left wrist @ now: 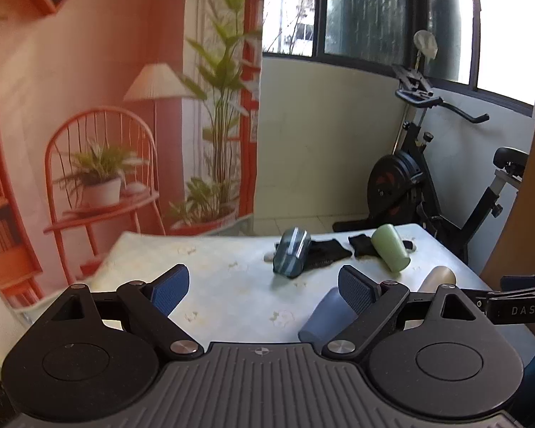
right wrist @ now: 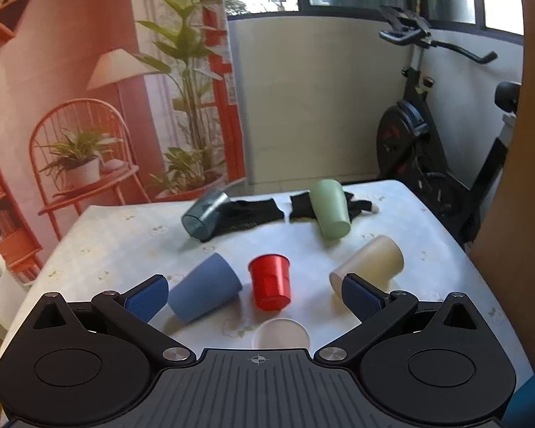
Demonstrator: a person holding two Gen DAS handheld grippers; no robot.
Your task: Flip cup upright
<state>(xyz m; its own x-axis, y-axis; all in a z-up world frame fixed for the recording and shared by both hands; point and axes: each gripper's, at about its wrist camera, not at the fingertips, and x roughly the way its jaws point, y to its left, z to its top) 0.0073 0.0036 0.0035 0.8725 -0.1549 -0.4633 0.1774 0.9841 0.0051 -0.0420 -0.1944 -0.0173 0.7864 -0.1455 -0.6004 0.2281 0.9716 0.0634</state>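
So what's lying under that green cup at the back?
The green cup lies on its side across a black cloth on the table. The cloth sticks out on both sides; the part beneath the cup is hidden.

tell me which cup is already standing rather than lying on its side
The red cup, in the middle of the table. It stands on its base, mouth up; the blue, teal, green and cream cups all lie on their sides.

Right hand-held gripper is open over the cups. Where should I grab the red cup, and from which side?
Grip the red cup across its sidewall, mid-height, approaching from the near side. It seems to stand mouth-down, wider rim resting on the table, and there is free space on both flanks between the blue cup and the cream cup. The right hand-held gripper looks wide enough.
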